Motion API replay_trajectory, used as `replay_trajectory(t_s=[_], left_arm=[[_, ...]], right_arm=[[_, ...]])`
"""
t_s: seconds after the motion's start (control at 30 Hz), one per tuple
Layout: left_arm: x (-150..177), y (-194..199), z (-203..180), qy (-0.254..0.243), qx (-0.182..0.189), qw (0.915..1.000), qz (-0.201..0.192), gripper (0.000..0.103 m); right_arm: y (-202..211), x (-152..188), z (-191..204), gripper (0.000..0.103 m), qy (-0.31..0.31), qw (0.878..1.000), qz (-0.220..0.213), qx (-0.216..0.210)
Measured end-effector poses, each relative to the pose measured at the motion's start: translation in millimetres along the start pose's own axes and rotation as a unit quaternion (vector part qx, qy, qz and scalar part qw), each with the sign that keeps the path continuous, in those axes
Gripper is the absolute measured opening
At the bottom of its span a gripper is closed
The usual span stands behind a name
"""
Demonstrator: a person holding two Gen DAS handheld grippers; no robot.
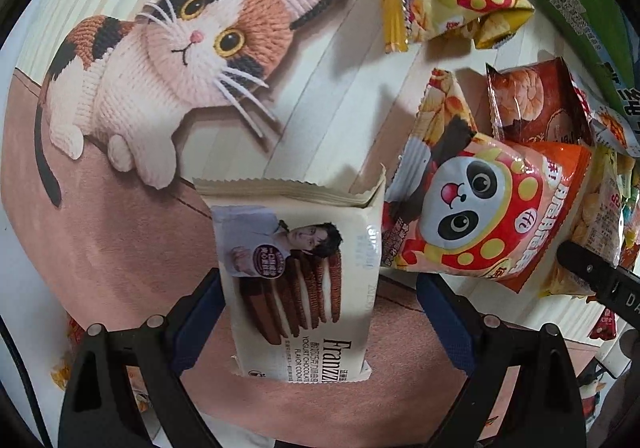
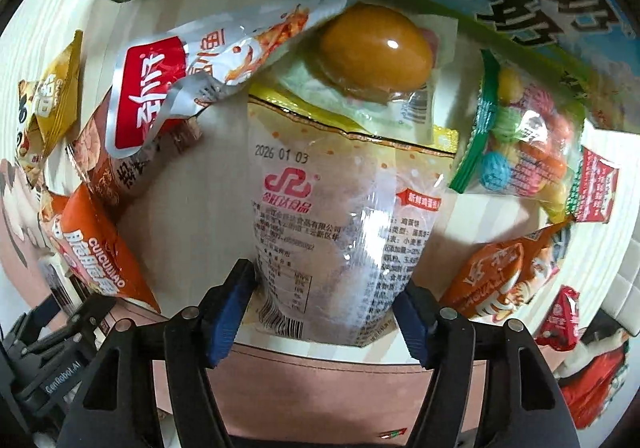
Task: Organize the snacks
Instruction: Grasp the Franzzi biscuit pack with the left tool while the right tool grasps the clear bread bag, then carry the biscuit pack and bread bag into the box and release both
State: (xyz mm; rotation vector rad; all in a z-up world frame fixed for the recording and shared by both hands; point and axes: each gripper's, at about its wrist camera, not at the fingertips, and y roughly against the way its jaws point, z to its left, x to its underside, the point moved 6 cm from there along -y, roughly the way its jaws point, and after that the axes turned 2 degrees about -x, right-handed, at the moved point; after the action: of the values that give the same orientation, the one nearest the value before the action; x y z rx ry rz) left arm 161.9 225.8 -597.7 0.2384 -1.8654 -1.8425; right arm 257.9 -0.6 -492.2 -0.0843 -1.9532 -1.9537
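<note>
Left wrist view: cookie pack (image 1: 300, 280), cream, printed with a man and chocolate sandwich cookies, "Franzz" text.
Position: flat on cat-print mat (image 1: 100, 248), between the fingers, panda snack bag (image 1: 476, 216) just right.
Left gripper (image 1: 316, 312): spread wide, pads clear of pack.
Right gripper (image 2: 324, 304): spread, translucent egg-cake bag (image 2: 340, 216) between pads, contact unclear.
Behind: packed braised egg (image 2: 376, 52), candy bag (image 2: 520, 144).

The right tongs (image 2: 326, 298) stand apart around a clear cake bag (image 2: 340, 216); an egg pack (image 2: 376, 56) lies on its far end.
</note>
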Motion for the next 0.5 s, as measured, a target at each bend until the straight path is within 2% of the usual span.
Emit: replay_trajectory(t_s=[0.1,0.17,0.27,0.33,0.5], left_arm=[[2,-6,-5,0.003,0.002,1.0,-0.001,0.084],[7,-9,-5,0.005,0.004,1.0,-0.005,0.083],[13,-10,-6,0.004,0.013,0.9999,-0.01,0.074],[15,-9,-8,0.001,0.012,0.9998,-0.015,0.059],[19,-10,-12,-0.001,0.01,0.9998,-0.017,0.058]], right_arm=[[-9,-9,5,0.073,-0.002,1.0,-0.006,0.007],[-13,-7,10,0.073,-0.002,1.0,-0.01,0.01],[-10,-6,10,0.073,-0.005,1.0,-0.013,0.009],[-9,-4,9,0.073,-0.004,1.0,-0.015,0.009],[-3,2,2,0.072,-0.005,1.0,-0.016,0.008]])
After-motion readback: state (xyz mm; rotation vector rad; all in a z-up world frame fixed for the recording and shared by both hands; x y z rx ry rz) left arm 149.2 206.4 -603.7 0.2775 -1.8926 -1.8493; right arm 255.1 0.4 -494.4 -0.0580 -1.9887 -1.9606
